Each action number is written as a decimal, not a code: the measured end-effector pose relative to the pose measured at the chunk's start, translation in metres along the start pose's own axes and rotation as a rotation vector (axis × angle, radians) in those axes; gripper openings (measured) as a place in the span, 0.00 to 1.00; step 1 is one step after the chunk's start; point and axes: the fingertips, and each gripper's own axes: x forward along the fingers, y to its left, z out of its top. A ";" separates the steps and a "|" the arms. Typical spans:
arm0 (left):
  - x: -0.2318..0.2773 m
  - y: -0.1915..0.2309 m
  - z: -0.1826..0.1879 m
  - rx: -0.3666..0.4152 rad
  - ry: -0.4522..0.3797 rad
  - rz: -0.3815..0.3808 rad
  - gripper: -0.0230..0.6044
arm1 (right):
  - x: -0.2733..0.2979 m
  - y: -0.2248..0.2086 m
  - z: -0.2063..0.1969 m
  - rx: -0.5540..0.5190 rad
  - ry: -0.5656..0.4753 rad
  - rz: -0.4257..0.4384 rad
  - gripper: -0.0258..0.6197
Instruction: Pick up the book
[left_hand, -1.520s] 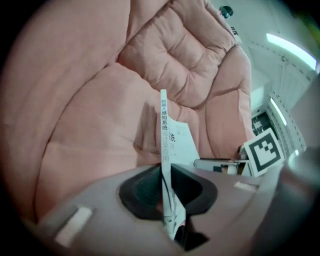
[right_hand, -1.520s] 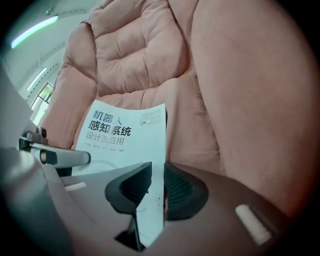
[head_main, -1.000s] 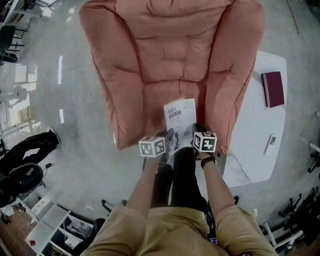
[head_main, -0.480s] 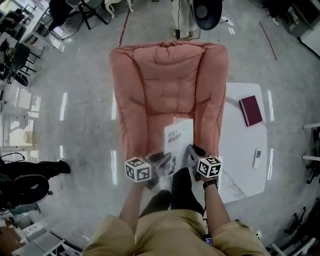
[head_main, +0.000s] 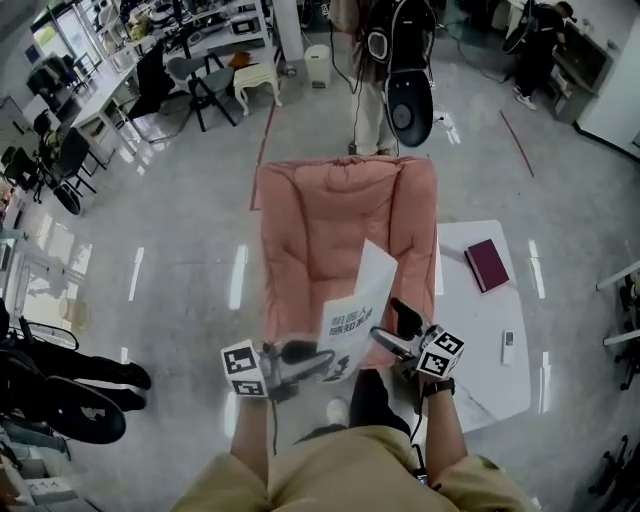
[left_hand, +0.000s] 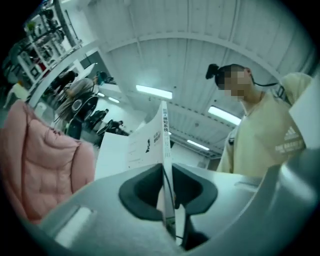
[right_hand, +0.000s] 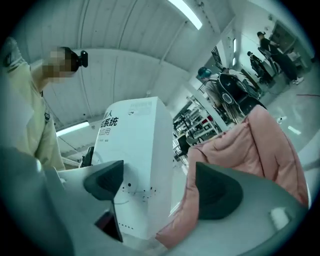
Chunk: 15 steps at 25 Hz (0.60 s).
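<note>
The left tongs (left_hand: 167, 197) are clamping the white book (left_hand: 147, 142) by its lower edge. Both dark pads are pressing flat against the thin block of pages, with no gap showing on either side. The book is rising straight up out of that grip, its printed face showing on the left side of these tongs, towards the pink armchair (left_hand: 35, 165). To the right of these tongs the person's cream shirt (left_hand: 267, 132) is filling the view.

The right tongs (right_hand: 160, 176) are standing wide apart and gripping nothing. The book is sitting within their span, close by the left-hand pad (right_hand: 106, 181) and well apart from the right-hand pad (right_hand: 217, 192). Whether it is touching the left-hand pad cannot be told. The armchair's padded side is showing beyond the right-hand pad.

In the head view the book is being held up in the air between the two tongs, tilted, over the front of the armchair's seat. The left tongs are holding it at its lower left, and the right tongs are hovering just beside its lower right edge. To the right of the right tongs a white bench (head_main: 470, 330) is carrying a dark red book (head_main: 487, 264) and a small white remote (head_main: 508, 346). Both are lying well apart from either pair of tongs.
</note>
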 end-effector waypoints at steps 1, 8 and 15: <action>-0.006 -0.017 0.007 0.033 -0.014 -0.047 0.11 | 0.002 0.016 0.007 -0.006 -0.030 0.029 0.77; -0.030 -0.070 0.057 0.145 -0.141 -0.221 0.11 | 0.002 0.123 0.047 -0.008 -0.059 0.440 0.60; -0.073 -0.093 0.083 0.229 -0.200 -0.078 0.11 | 0.008 0.213 0.039 -0.218 0.043 0.435 0.27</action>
